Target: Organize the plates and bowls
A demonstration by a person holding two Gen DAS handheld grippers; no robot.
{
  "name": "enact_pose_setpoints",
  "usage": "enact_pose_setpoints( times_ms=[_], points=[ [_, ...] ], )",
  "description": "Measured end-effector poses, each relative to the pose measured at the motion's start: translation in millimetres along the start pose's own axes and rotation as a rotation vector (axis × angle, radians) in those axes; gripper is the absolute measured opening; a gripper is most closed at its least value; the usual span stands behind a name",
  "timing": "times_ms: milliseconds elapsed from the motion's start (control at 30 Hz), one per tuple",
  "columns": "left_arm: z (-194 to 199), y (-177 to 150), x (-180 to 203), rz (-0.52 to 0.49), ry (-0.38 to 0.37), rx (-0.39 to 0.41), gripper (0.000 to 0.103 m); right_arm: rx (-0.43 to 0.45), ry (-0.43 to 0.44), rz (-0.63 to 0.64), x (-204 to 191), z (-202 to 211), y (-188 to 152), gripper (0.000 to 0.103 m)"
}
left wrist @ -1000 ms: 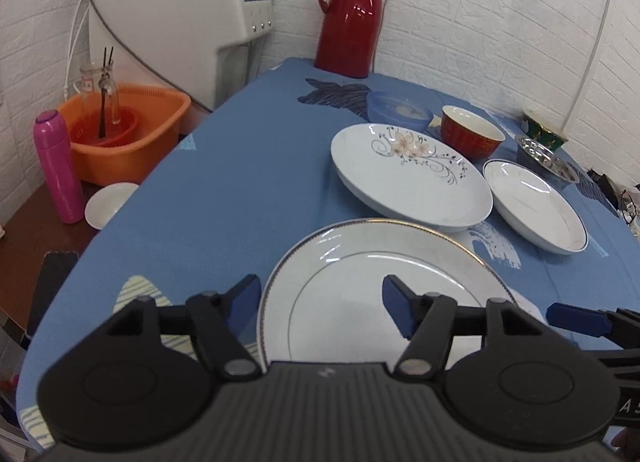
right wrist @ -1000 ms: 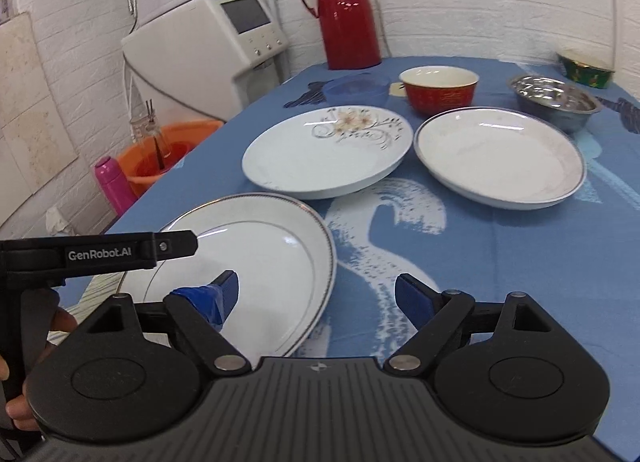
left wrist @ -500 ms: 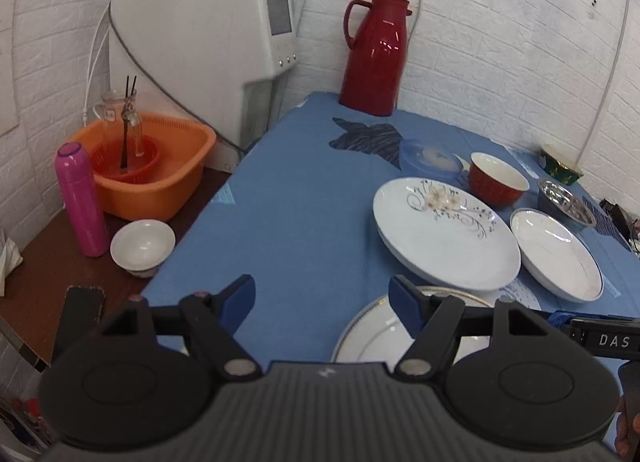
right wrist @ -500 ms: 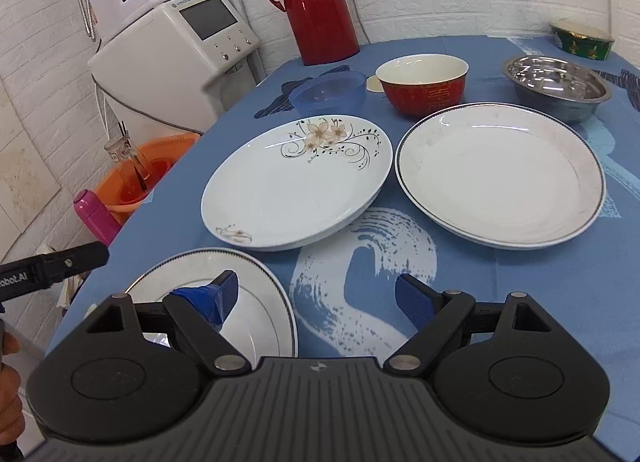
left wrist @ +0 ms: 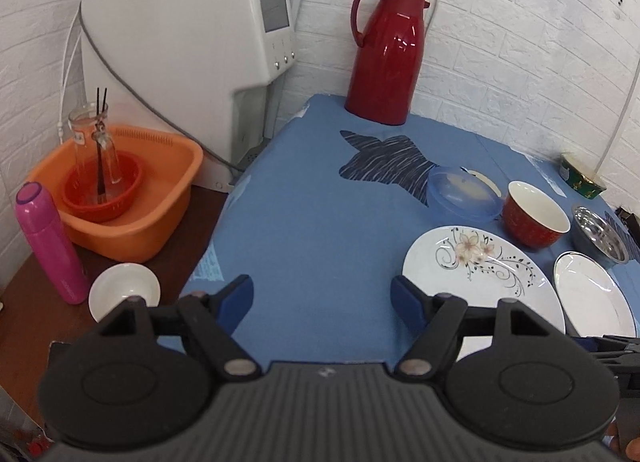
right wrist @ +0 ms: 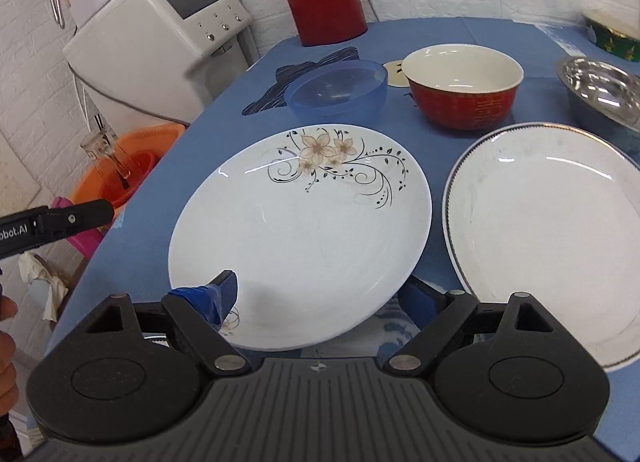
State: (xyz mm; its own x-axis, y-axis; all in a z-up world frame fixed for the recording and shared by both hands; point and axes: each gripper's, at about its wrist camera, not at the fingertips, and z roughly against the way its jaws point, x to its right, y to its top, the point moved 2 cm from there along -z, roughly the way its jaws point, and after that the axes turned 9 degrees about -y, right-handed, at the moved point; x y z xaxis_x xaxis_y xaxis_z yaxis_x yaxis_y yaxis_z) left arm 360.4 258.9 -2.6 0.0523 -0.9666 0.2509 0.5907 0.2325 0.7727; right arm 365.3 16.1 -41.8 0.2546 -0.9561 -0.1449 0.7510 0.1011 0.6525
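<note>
Bench [left wrist: 320, 230]: blue patterned cloth.

Flowered plate [right wrist: 304, 230]: white, at the near middle, just left of the rimmed plate [right wrist: 552, 238].

Behind them, in a row: blue plastic bowl [right wrist: 336, 90], red bowl [right wrist: 462, 92], steel bowl [right wrist: 604, 94].

Red flask [left wrist: 386, 54]: upright at the far edge.

Left hand-held gripper [left wrist: 322, 300]: jaws spread wide, holding nothing, above bare cloth left of the flowered plate.

Right hand-held gripper [right wrist: 320, 296]: jaws wide apart, empty, either side of the flowered plate's near rim; contact cannot be told.
</note>
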Motion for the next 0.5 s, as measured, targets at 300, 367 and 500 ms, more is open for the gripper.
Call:
enact_pose_setpoints(
  times_ms=[300, 367, 500],
  points=[
    [-44.1, 11.1, 2.8, -0.016, -0.021, -0.085, 0.074, 0.009, -0.01, 0.018, 2.8, -12.1, 16.3, 0.074],
    [-58.7, 13.9, 6.0, 0.005, -0.059, -0.116, 0.074, -0.008, 0.011, 0.016, 0.0, -20.8, 20.7, 0.075],
    [-86.5, 12.3, 15.2, 0.001, -0.081, -0.186, 0.074, 0.006, -0.023, 0.083, -7.0, -28.3, 23.4, 0.076]
  ],
)
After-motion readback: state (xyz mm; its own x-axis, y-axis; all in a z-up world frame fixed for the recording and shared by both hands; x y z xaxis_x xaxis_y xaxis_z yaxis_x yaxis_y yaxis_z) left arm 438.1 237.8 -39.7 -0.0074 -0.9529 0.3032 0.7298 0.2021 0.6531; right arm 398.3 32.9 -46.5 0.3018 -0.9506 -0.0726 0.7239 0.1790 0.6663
